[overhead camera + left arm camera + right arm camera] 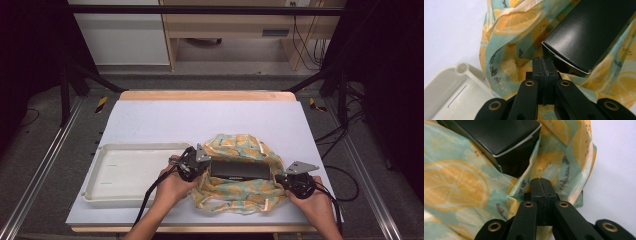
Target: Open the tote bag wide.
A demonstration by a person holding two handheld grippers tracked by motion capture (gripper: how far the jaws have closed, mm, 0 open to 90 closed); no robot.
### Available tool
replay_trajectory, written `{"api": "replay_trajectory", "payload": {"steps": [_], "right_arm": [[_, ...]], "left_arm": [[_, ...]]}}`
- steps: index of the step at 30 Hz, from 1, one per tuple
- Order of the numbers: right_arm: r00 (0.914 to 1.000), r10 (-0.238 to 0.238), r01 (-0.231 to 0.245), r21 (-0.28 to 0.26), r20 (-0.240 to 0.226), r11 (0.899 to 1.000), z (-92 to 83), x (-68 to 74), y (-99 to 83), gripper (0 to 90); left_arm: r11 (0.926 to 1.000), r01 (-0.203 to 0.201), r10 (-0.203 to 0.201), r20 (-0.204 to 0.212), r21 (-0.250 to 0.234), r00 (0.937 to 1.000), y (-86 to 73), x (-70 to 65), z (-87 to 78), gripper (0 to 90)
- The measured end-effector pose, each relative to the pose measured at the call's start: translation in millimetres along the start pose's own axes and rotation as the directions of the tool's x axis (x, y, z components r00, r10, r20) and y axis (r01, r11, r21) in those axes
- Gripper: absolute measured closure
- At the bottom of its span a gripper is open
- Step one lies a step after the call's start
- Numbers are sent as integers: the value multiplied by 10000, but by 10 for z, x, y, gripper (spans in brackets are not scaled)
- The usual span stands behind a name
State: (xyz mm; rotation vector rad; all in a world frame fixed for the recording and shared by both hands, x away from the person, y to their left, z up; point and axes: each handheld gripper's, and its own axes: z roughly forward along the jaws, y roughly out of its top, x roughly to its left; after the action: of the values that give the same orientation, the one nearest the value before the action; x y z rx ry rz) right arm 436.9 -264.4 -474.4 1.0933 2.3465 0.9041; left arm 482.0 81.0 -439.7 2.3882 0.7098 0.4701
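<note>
Black jaws of my left gripper (543,65) and right gripper (541,185) are pressed closed on opposite edges of the lemon-print cloth (235,192). It lies on the counter (165,122) around a black box (239,169), beside the white tray (125,172).

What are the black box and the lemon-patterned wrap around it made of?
The box looks like matte coated cardboard, with pale raw edges at its end flap. The wrap seems thin printed fabric, possibly silky: it folds and bunches softly.
</note>
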Motion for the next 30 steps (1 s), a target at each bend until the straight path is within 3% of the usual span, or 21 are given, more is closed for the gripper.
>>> {"api": "replay_trajectory", "payload": {"steps": [5, 17, 19, 22, 30], "right_arm": [[10000, -28, 27, 80, 81, 10000, 24, -30, -8, 900], [9996, -192, 190, 116, 190, 9998, 14, -35, -17, 900], [9997, -210, 209, 34, 124, 9998, -6, -35, -12, 900], [9997, -229, 223, -535, -94, 9983, -108, -14, 16, 900], [9968, -736, 678, -1514, -325, 9861, -432, 40, 242, 827]], "left_arm": [[9994, -64, 71, -204, 333, 9998, -23, 13, 76, 900], [9983, -100, 106, -104, 572, 9999, -66, 0, 165, 900], [9994, -14, 14, -23, 359, 10000, -74, 16, 151, 895], [9997, 212, -212, 3, -73, 9998, -52, 54, 68, 860], [9942, 205, -205, 11, -1054, 9998, 42, 45, -208, 725]]}}
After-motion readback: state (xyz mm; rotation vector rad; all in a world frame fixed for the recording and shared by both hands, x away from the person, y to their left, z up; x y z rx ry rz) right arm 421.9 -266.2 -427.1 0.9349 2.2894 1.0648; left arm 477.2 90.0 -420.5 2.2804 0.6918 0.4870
